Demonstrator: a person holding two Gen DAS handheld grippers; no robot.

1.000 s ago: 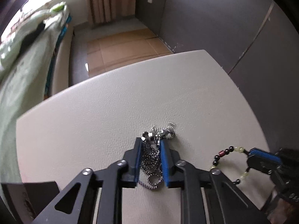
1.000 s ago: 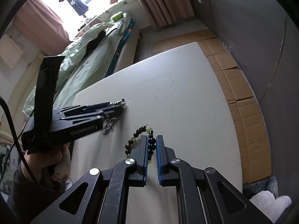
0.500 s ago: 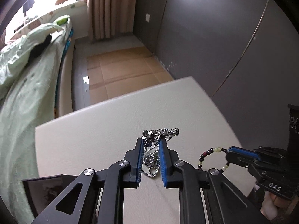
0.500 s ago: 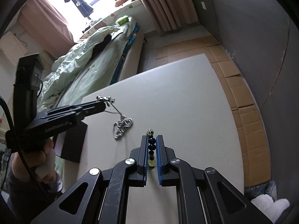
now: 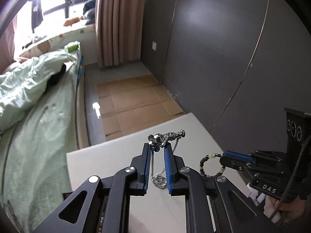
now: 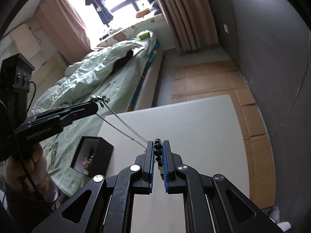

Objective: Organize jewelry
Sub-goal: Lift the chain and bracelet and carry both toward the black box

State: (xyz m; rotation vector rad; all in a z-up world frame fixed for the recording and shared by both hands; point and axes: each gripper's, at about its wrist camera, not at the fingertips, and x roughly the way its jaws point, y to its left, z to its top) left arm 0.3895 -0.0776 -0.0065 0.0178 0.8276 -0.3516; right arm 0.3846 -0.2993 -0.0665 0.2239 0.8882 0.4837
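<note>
In the lower middle of the left wrist view, the left gripper [image 5: 157, 145] is raised above the white table [image 5: 108, 155], its blue-padded tips clamped on the clustered metal end of a silver chain necklace [image 5: 165, 136], whose loops dangle down between the fingers. At the right edge of that view the right gripper [image 5: 223, 155] reaches in level from the side, pinching a beaded bracelet [image 5: 204, 165] that hangs in a ring off the table. In the right wrist view the right gripper [image 6: 158, 145] is closed on the dark beads, with an open black box [image 6: 91, 155] at the table's left edge.
</note>
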